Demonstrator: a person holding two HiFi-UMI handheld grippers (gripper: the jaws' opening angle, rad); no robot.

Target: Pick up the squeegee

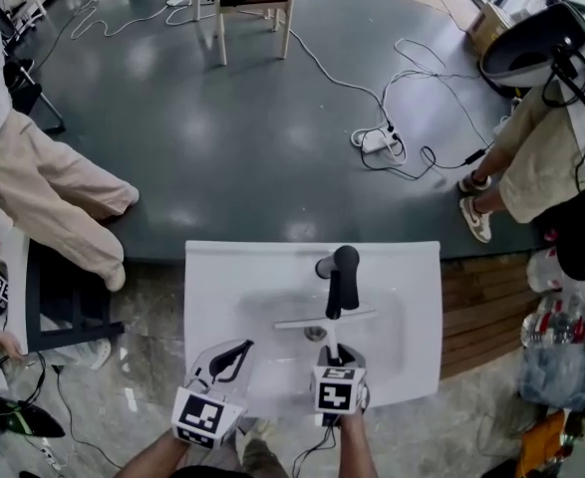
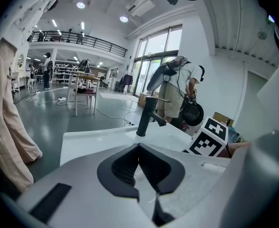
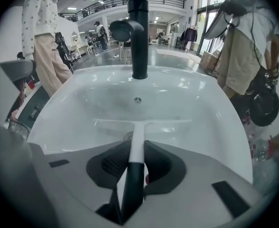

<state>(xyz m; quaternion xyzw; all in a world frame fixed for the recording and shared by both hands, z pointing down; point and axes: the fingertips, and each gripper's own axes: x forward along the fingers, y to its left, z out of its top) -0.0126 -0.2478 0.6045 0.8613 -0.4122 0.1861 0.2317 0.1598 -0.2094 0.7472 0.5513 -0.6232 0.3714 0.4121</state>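
A squeegee (image 1: 324, 320) with a white blade and a white-and-black handle lies in the basin of a white sink (image 1: 212, 267), just in front of the black faucet (image 1: 342, 277). My right gripper (image 1: 333, 351) points steeply down into the basin and is shut on the squeegee's handle. In the right gripper view the handle (image 3: 136, 139) runs straight between the pads of the gripper (image 3: 137, 146), with the blade crosswise ahead and the faucet (image 3: 139, 32) behind it. My left gripper (image 1: 240, 348) hovers over the sink's front left, shut with nothing in it (image 2: 139, 147).
A person in beige trousers (image 1: 63, 192) stands left of the sink, and another person (image 1: 536, 157) stands at the right. Cables and a power strip (image 1: 377, 140) lie on the dark floor beyond. A wooden chair (image 1: 252, 8) stands at the back. Clutter sits at the right (image 1: 561, 357).
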